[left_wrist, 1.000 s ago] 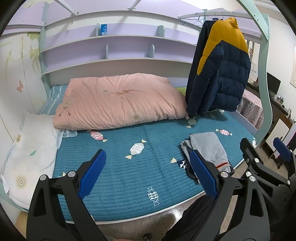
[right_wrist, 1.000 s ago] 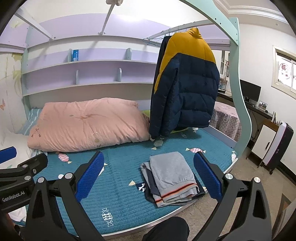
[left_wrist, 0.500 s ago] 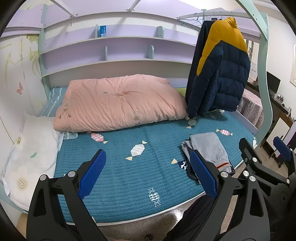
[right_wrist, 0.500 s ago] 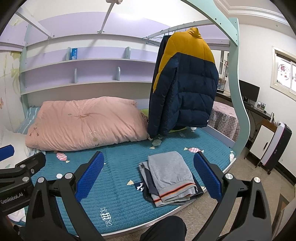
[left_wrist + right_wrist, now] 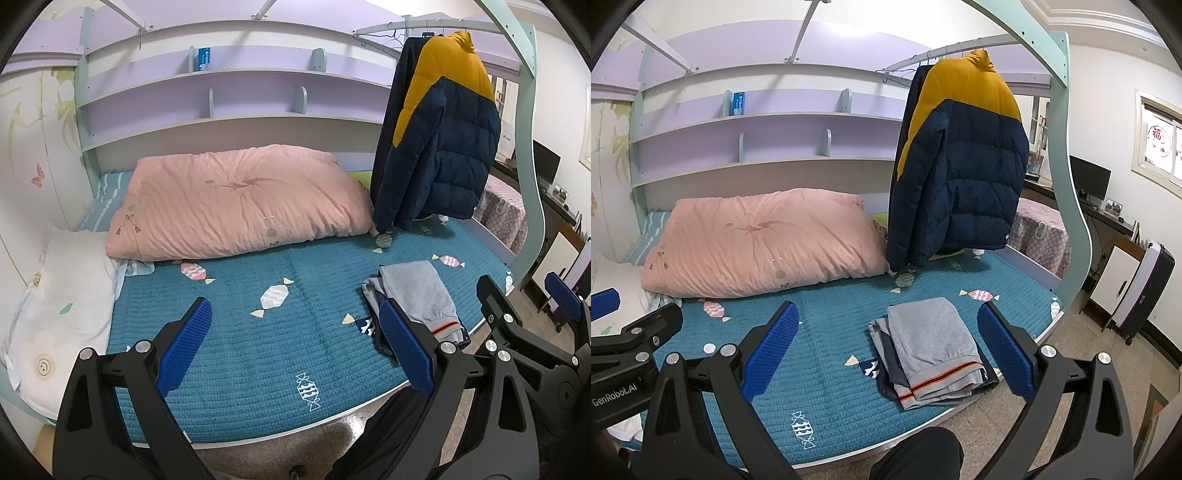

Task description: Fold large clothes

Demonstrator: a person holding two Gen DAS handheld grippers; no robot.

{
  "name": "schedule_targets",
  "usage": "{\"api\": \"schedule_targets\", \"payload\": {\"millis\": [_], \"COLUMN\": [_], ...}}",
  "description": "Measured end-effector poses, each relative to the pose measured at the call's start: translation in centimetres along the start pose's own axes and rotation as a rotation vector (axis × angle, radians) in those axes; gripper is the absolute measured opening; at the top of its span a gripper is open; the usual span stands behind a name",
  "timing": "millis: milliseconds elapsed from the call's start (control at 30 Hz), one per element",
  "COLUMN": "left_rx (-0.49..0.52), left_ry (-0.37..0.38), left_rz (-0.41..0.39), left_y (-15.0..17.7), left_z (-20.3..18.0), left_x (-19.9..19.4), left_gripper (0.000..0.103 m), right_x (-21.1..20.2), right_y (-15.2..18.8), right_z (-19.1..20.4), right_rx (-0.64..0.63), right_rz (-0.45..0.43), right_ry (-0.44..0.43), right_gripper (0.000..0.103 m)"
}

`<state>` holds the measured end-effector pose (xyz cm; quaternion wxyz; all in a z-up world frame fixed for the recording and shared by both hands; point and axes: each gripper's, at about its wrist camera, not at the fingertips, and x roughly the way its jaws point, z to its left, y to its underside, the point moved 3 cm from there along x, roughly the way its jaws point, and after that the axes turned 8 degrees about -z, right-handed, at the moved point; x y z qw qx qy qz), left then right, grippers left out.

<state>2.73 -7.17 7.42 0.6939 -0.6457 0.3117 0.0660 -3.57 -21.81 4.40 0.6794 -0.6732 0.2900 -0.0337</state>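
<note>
The lower garments in the folded stack (image 5: 925,365) are mostly covered. The label on the shelf box (image 5: 738,104) is illegible.

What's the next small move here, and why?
Probably raise the right gripper toward the hanging puffer jacket. Both grippers are open and empty, with the left gripper over bare bedspread; the folded pile looks finished, and the jacket is the only large garment not yet folded.

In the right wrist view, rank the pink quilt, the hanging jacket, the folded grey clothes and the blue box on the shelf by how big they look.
1. Pink quilt
2. Hanging jacket, somewhat smaller
3. Folded grey clothes, though nearest the camera
4. Blue box, far back, so its true size is unsure
</note>
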Motion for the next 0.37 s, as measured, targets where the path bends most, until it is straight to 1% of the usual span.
{"api": "schedule_targets", "payload": {"millis": [367], "left_rx": [0.003], "left_ry": [-0.001], "left_rz": [0.006], "left_y": [0.21], "left_z": [0.16], "left_x": [0.35], "left_gripper": [0.093], "right_x": [0.34], "right_y": [0.01], "right_z": [-0.1], "right_rx": [-0.001], "right_rz": [0.002], "right_ry": [-0.004], "right_gripper": [0.094]}}
